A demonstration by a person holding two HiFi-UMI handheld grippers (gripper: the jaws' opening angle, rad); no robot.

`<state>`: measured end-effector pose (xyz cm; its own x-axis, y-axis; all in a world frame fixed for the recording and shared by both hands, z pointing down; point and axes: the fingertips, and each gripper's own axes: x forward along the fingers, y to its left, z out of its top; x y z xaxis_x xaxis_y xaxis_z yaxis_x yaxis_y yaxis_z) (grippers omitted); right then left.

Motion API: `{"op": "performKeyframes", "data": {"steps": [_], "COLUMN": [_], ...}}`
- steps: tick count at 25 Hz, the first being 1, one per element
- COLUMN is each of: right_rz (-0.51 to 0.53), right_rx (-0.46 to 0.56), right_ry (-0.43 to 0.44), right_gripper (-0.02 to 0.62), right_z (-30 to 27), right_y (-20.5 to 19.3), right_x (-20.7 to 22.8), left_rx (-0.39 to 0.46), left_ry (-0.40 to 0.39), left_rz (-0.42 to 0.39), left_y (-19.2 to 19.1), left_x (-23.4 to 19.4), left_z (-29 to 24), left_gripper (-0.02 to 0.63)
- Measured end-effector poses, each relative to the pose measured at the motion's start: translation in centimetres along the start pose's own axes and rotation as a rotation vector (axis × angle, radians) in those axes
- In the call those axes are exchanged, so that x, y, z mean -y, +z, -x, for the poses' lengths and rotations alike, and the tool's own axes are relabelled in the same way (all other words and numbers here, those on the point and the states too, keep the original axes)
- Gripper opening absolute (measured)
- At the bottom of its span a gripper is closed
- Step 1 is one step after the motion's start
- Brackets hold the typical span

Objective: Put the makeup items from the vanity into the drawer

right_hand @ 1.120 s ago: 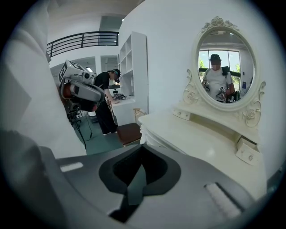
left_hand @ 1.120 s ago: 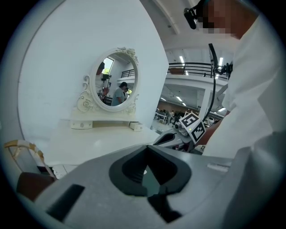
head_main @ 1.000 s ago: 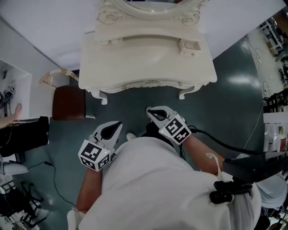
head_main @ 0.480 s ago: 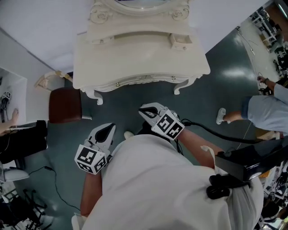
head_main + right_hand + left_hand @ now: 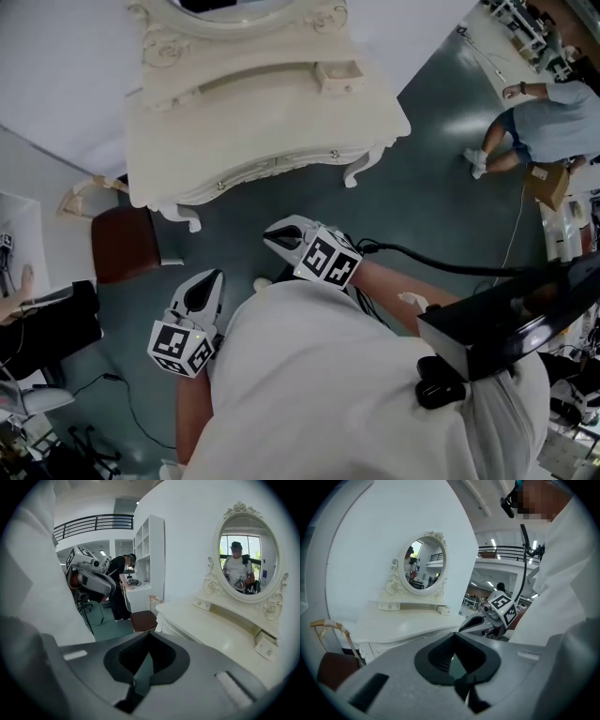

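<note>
The white vanity stands ahead of me, and no makeup items show on its top. A small drawer on its raised back shelf sits pulled out; the front drawers with knobs are closed. My left gripper is held low near my body, shut and empty, well short of the vanity. My right gripper is also shut with nothing in it, closer to the vanity's front edge. The left gripper view shows the vanity and its oval mirror; the right gripper view shows the vanity top.
A brown stool stands left of the vanity. A black cable runs from my right arm across the floor. A person stands on the floor at the upper right. Another person leans over a white desk at the left.
My view has swung, so the vanity sits higher and further left and looks turned. Both grippers drifted left and stayed shut. A person came in at the right and moved toward the upper right.
</note>
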<state>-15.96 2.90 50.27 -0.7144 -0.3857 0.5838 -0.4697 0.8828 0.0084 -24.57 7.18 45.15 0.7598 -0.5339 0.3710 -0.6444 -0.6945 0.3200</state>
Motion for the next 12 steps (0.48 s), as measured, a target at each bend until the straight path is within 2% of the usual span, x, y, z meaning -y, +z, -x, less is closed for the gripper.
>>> {"op": "performKeyframes", "data": {"steps": [7, 12], "right_rz": [-0.015, -0.031], "right_rx": [0.005, 0.009], "right_ry": [-0.023, -0.058], "right_gripper": [0.000, 0.000], "right_z": [0.9, 2.5], "right_y": [-0.7, -1.8], "right_x": [1.8, 4.7], "left_rx": [-0.019, -0.039], "left_ry": [-0.015, -0.045], "left_rz": [-0.012, -0.034], "left_y": [0.5, 1.8], "left_x": [0.0, 0.7], "left_z": [-1.7, -4.4], "left_gripper": [0.002, 0.002]}}
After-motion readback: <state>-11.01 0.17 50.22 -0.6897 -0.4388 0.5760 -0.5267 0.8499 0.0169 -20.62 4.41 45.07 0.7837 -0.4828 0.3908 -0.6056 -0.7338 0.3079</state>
